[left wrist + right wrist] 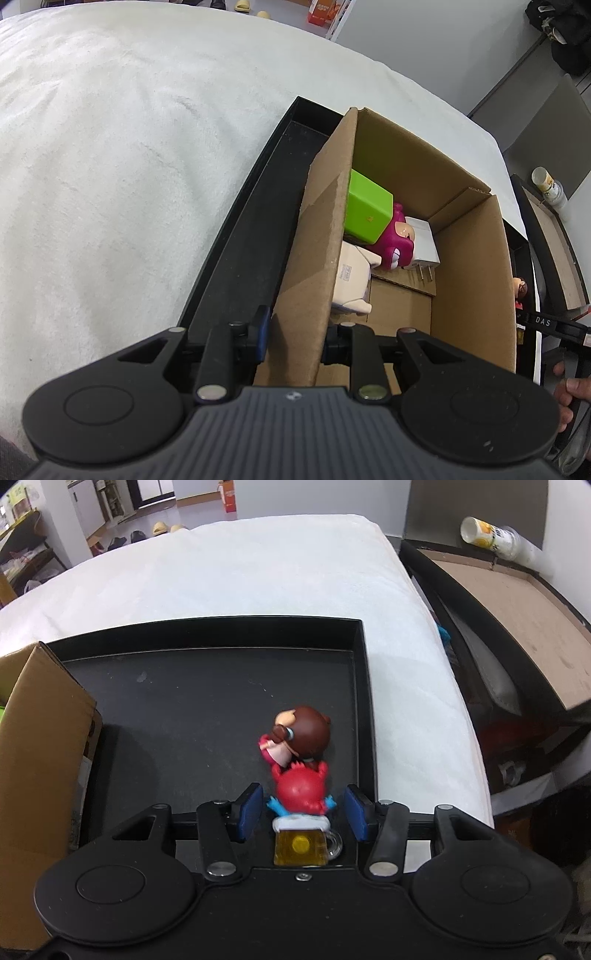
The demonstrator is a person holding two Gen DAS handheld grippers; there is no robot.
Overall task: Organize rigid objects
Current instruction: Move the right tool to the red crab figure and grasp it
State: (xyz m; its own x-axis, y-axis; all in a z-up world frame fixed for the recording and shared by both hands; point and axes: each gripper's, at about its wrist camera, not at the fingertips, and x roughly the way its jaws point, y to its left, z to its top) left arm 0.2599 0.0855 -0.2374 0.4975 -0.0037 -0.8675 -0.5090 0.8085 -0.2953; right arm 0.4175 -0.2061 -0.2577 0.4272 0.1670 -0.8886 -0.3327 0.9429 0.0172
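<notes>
both grippers fill the bottom of their views. left gripper (295,338) straddles the near wall of the box (317,258): one blue-padded finger (263,326) sits outside the cardboard over the tray (243,236), the other inside the box. its jaws press against that wall from both sides, so it has hold of the box by its edge.

inside the box, a green block (367,208) leans against the left wall, with a magenta toy (397,242) touching it on the right. a white charger (424,243) lies just beside the magenta toy, prongs pointing toward the camera. a white figure (352,280) rests against the left wall, nearer than the green block.

right gripper (303,810) is wide open, holding nothing. its blue pads (249,810) stand on either side of a figurine (301,753) without touching it. the figurine lies on the tray floor near the tray's right wall, brown-haired head pointing away from the camera, red body between the pads, and a yellow beer-mug base (301,845) nearest the camera.

the tray rests on a white bed (258,572), the box standing in its left part. off the bed's right side, a cup (495,539) lies tilted on a shelf.
</notes>
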